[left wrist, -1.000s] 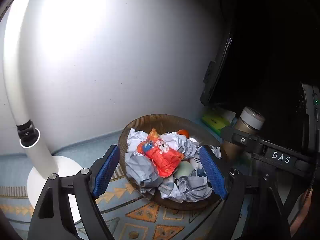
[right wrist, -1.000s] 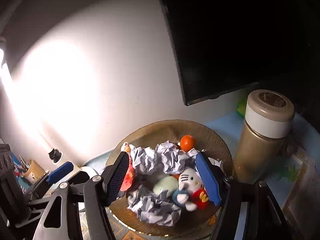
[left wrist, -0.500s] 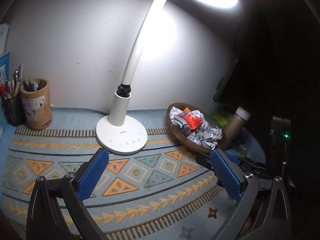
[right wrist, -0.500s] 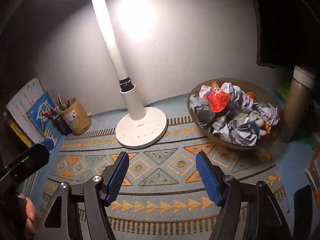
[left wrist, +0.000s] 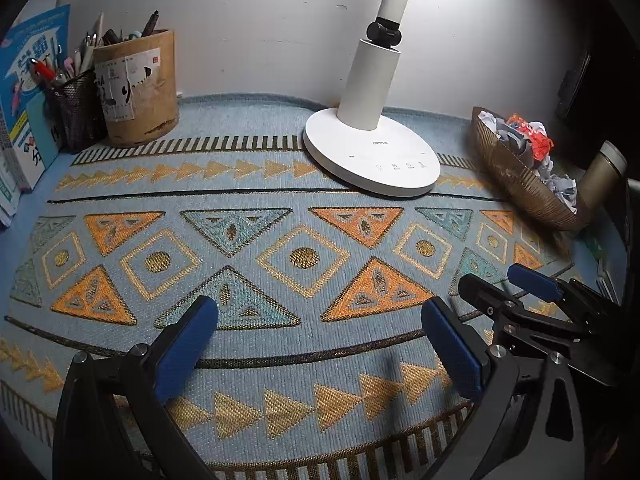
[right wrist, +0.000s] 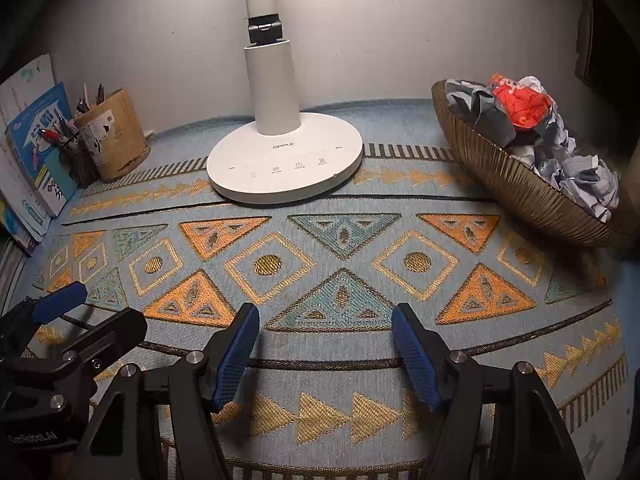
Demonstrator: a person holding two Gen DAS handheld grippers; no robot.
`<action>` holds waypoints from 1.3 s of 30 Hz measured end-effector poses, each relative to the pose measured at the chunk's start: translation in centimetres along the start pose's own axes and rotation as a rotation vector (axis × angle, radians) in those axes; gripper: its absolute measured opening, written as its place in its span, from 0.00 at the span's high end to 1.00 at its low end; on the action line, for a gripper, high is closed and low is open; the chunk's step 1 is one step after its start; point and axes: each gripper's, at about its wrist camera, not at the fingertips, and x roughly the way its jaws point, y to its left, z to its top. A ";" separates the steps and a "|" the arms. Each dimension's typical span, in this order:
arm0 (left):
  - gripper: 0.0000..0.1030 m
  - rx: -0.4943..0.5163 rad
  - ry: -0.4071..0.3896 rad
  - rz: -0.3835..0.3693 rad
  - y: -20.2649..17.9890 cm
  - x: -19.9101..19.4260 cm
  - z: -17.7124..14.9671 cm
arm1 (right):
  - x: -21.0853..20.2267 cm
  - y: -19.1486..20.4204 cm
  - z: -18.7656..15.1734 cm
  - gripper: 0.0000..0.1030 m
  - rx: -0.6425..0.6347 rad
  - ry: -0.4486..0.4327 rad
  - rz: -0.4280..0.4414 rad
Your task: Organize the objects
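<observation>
Left of the bowl (right wrist: 516, 184) | our left gripper (left wrist: 320, 344) and right gripper (right wrist: 324, 344) spread, empty | step: done? | next: check bowl

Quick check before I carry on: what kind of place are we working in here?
Most likely a home study desk against a wall. A white desk lamp stands on a patterned woven mat, a pen holder full of pens sits beside workbooks, and a bowl holds crumpled paper and small toys.

One white lamp (right wrist: 285, 168), one ribbed bowl (right wrist: 516, 188) of crumpled paper, two pen holders (left wrist: 136, 88), one patterned mat (left wrist: 280, 264) and two grippers are showing.
</observation>
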 end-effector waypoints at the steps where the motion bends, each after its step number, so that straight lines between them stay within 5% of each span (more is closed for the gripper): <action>1: 0.01 0.002 -0.012 0.030 -0.1 -0.1 -0.1 | 0.2 -0.2 0.1 0.34 0.007 0.017 0.003; 5: 0.01 0.012 0.049 0.056 -0.1 1.2 -0.5 | 0.2 0.0 0.0 0.34 -0.019 0.015 0.001; 25: 0.01 -0.066 0.019 0.090 1.6 1.2 -1.5 | -0.1 0.3 -0.5 0.31 -0.058 0.008 -0.031; 28: 0.01 -0.039 0.033 0.122 1.1 1.5 -1.6 | 0.4 0.4 -0.4 0.17 -0.045 0.024 -0.030; 39: 0.01 -0.029 0.044 0.165 0.5 1.8 -1.5 | 0.7 -0.2 -0.3 0.07 -0.014 0.043 -0.036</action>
